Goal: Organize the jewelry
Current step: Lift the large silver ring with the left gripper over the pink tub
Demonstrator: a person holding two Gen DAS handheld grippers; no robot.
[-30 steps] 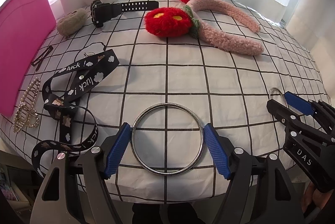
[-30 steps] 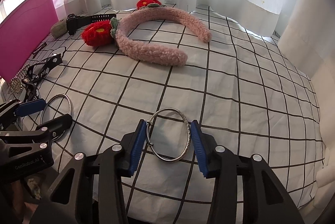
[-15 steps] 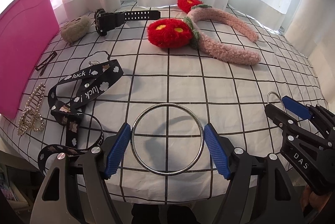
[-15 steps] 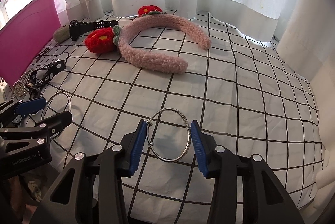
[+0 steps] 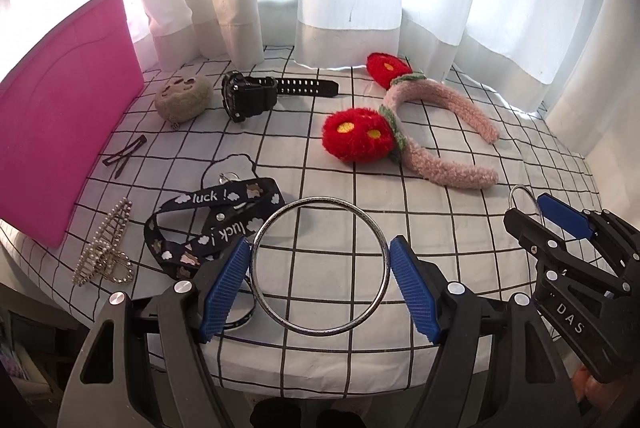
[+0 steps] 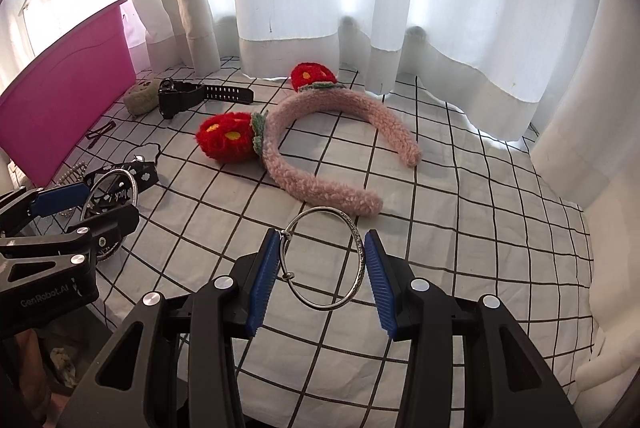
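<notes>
Lift step: left hand-held gripper (image 5: 320,268) pinching large plain bangle (image 5: 320,334), right hand-held gripper (image 6: 322,268) pinching engraved bangle (image 6: 358,280); next, likely carry 2 bangles to pink box (image 5: 60,131) at bench's left edge.

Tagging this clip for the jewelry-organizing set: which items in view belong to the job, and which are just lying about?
In the job:
- large plain silver bangle, clamped in left gripper
- smaller patterned silver bangle, clamped in right gripper
- pink plastic bin, probably the destination

Lying about for now:
- fluffy pink headband with red flowers
- black digital watch
- pearl hair claw
- black "luck" lanyard
</notes>
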